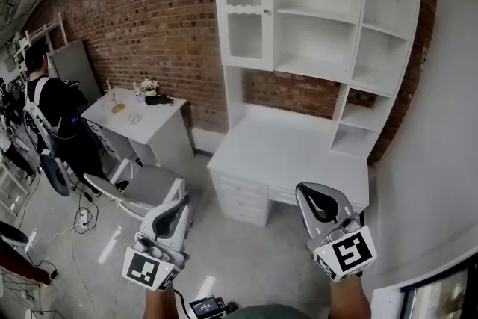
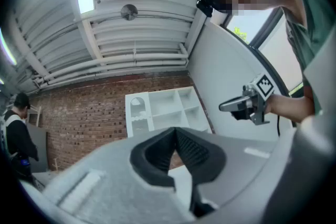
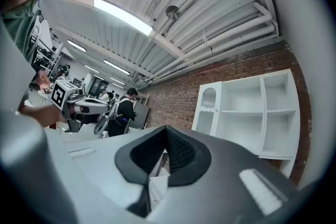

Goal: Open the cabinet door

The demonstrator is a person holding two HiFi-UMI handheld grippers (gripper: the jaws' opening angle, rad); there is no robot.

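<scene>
Cabinet door (image 1: 247, 7) closed; left hand-held gripper (image 1: 179, 207), right hand-held gripper (image 1: 308, 194) jaws together, empty

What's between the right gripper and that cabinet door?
In the head view, the bare white desktop lies between the right gripper and the door.

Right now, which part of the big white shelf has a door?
The tall part on the far left. It alone is covered by a shut door with an arched window and a small knob; all the other parts are open shelves.
</scene>
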